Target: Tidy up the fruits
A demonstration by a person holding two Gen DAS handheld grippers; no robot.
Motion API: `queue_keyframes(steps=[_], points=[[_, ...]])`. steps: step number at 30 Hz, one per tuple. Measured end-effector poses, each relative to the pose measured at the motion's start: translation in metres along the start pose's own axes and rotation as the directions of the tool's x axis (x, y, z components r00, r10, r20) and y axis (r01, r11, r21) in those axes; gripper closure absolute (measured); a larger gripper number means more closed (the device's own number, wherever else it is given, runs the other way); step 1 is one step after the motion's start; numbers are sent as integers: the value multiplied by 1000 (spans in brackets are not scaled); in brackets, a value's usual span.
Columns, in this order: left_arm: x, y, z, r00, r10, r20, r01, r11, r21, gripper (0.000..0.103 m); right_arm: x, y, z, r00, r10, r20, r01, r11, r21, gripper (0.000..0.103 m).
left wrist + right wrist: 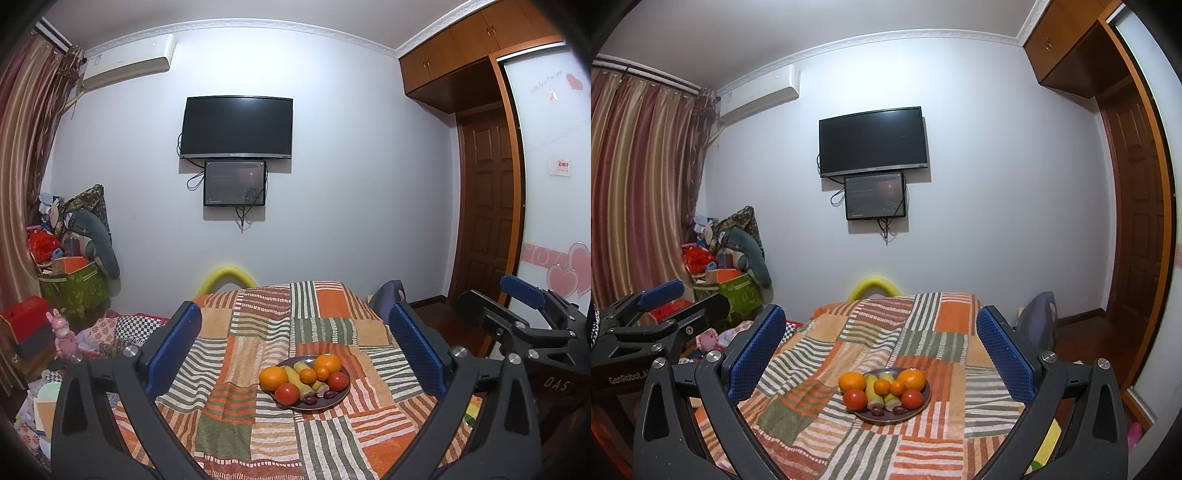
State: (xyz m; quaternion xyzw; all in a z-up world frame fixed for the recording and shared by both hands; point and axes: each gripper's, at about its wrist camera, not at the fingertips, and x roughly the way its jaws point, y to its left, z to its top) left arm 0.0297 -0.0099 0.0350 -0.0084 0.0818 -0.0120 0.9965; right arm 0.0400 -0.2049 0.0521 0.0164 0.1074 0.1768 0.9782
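A dark round plate (320, 408) (886, 421) sits on a patchwork striped cloth (236, 435) (798, 417) covering the table. On it lie two large oranges (272, 377) (851, 381), two small mandarins (307, 376), two red round fruits (287, 393) (855, 398), yellow-green sticks (871, 391) and small dark fruits at the front. My left gripper (295, 347) is open and empty, held above and short of the plate. My right gripper (881, 354) is open and empty too. Each gripper also shows beside the other: the right gripper (498, 299), the left gripper (687, 301).
A black TV (236, 127) and a small screen hang on the far wall. A yellow foam tube (225, 275) arches behind the table. A dark chair back (1039, 321) stands at the table's right, before a wooden door. Bags, toys and boxes (70, 266) crowd the left corner.
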Motion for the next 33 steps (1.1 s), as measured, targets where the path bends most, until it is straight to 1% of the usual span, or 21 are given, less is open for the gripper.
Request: queue_keyframes(steps=[6,13,25,33], points=[[1,-2,0,1000,5,-2,-5,1000,3,0,0,0,1,1000,-3,3,3,1000,6,0],[3,-2,0,1000,-20,-17,19,1000,-2,0,0,1,1,1000,-6,7,6,1000,5,0],[-2,-5,1,999,-32,-7,33,999,9,0,1,0,3,1000,-10,8,10,1000,7,0],[-1,-4,2,999,-37,-18,37,999,0,0,0,-1,1,1000,-14,7,13,1000,11,0]])
